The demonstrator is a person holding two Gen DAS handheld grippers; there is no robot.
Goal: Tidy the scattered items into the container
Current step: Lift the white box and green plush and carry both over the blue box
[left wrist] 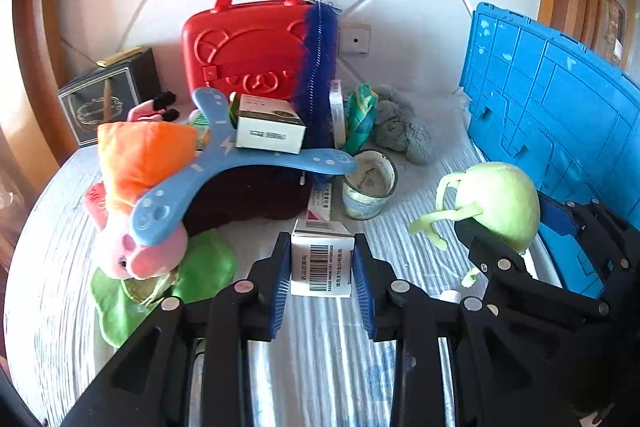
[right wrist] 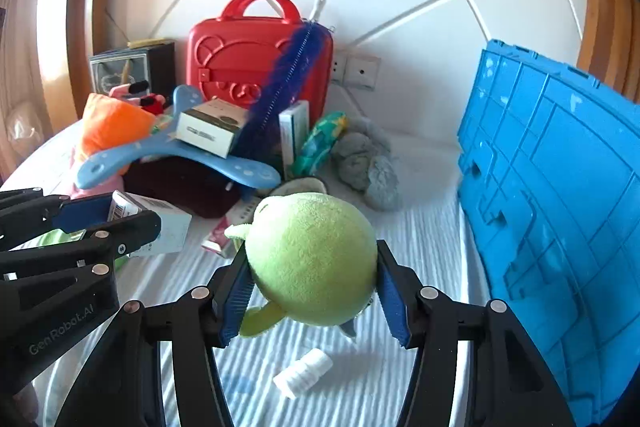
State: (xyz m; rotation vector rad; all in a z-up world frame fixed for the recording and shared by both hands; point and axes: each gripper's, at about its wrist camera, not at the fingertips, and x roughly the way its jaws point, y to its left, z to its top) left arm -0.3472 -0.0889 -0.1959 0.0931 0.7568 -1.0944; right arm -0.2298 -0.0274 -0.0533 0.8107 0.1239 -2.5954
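boxed carton (left wrist: 321, 263) – green plush (right wrist: 312, 259) gripped

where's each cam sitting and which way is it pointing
Left wrist: on the left gripper, looking along its fingers, shut on a barcoded box, toward the clutter; the right gripper shows at right.
Right wrist: on the right gripper, fingers clamping a green plush toy; the left gripper shows at left.
Shared: red case, blue crate.

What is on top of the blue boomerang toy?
A small white and dark box rests on the blue boomerang toy. A dark maroon thing lies under it, but what that is, or what else it hides, cannot be seen.
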